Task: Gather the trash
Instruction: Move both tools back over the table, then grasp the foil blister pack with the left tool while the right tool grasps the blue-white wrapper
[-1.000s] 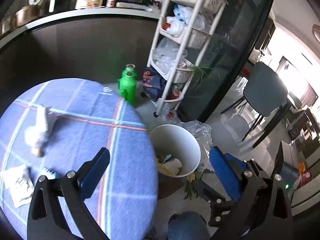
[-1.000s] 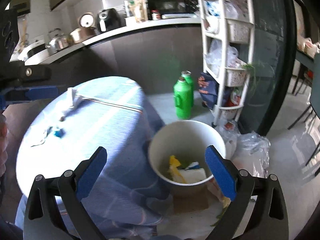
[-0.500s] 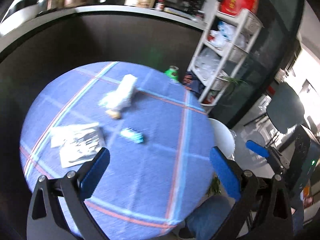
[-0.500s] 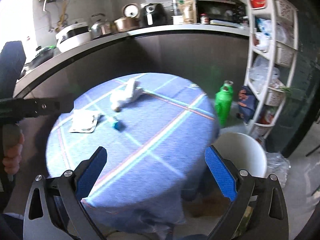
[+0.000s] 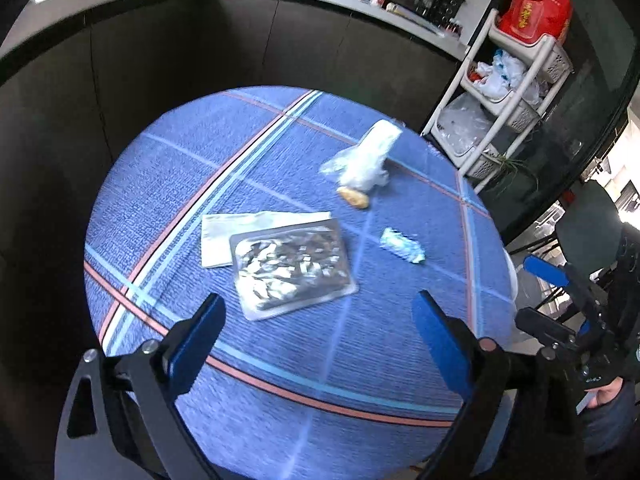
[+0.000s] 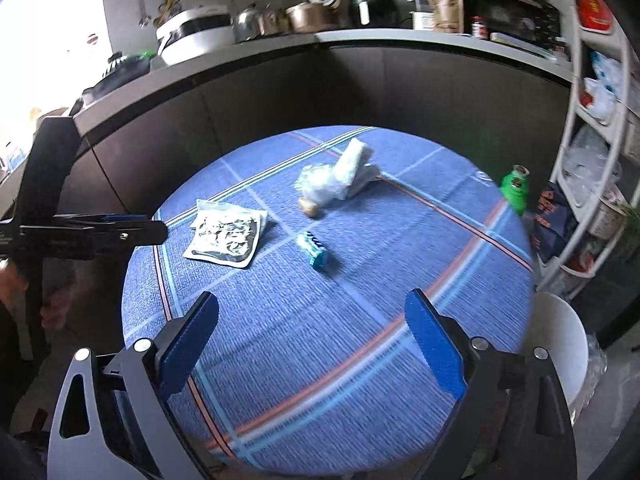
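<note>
A round table with a blue plaid cloth (image 5: 280, 360) (image 6: 360, 340) carries the trash. A silver foil pouch (image 5: 292, 266) (image 6: 226, 236) lies on a white sheet. Beyond it is a clear plastic bag (image 5: 366, 160) (image 6: 336, 176) with a scrap of food at its end. A small teal wrapper (image 5: 402, 244) (image 6: 314, 250) sits between them. My left gripper (image 5: 318, 340) hangs over the near table edge, its jaws wide and closing a little with nothing between them. My right gripper (image 6: 312, 344) does the same. The white bin (image 6: 560, 344) stands at the table's right.
A white shelf rack (image 5: 512, 92) (image 6: 600, 160) with bags stands right of the table. A green bottle (image 6: 516, 188) is on the floor behind the table. A dark counter (image 6: 360, 40) with kitchen appliances curves around the back. A person's hand (image 6: 8, 280) shows at left.
Both views swung from the bin and floor to the tabletop. The pouch, bag and wrapper now sit centred ahead of both grippers, and the bin has slid to the right edge.
</note>
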